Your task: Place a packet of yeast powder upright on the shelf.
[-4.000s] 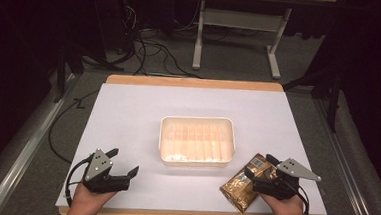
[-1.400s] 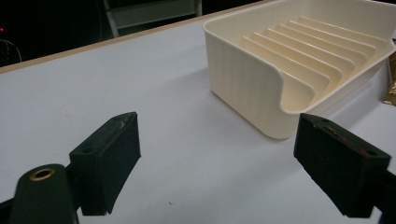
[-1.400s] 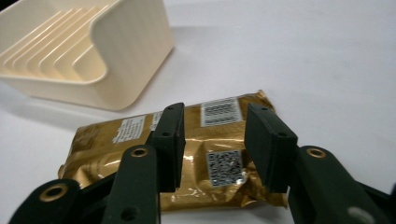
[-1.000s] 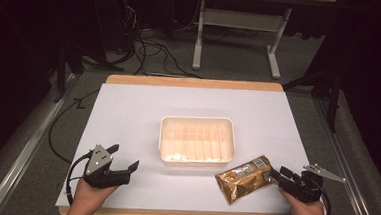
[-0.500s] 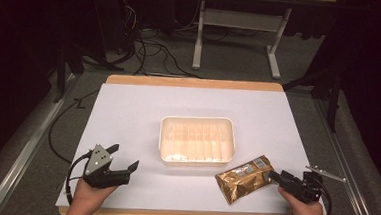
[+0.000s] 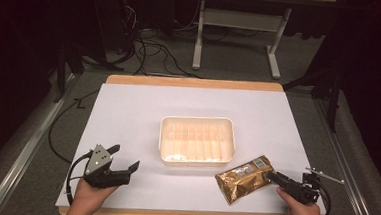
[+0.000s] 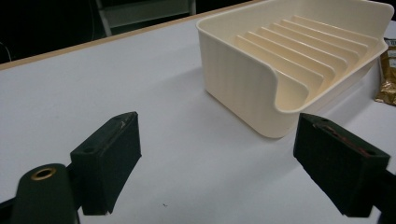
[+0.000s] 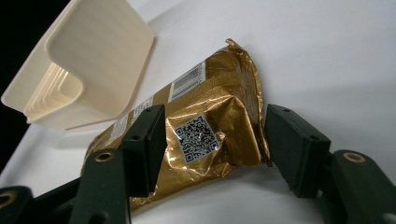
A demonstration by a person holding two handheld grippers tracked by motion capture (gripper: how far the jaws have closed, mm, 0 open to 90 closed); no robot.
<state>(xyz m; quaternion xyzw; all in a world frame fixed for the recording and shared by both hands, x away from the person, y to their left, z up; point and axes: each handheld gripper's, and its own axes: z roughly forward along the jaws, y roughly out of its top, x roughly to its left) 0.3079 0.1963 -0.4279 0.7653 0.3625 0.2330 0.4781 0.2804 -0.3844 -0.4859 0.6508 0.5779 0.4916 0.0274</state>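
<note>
A crinkled gold foil pouch (image 6: 243, 180) lies flat on the white table top, just right of the front corner of a cream ribbed tray (image 6: 197, 121). My right gripper (image 6: 268, 176) points left at the pouch's near end. In the right gripper view its jaws stand open on either side of the pouch (image 8: 219, 98), with the QR label between them and the tray (image 8: 93, 56) behind. My left gripper (image 6: 124, 157) rests at the front left, open and holding nothing. In the left gripper view its fingers (image 7: 108, 158) face the tray (image 7: 238, 88), with the pouch (image 7: 387, 74) beyond it.
The white table top (image 6: 128, 108) has a wooden edge at the back and front. Beyond the table are a dark floor, cables and a grey desk frame (image 6: 234, 20). Metal rails run along both sides.
The right gripper, earlier over the pouch, drew off to the right and has now slid back left so that its jaws straddle the pouch's end. The pouch lies more slanted. The left gripper stayed put.
</note>
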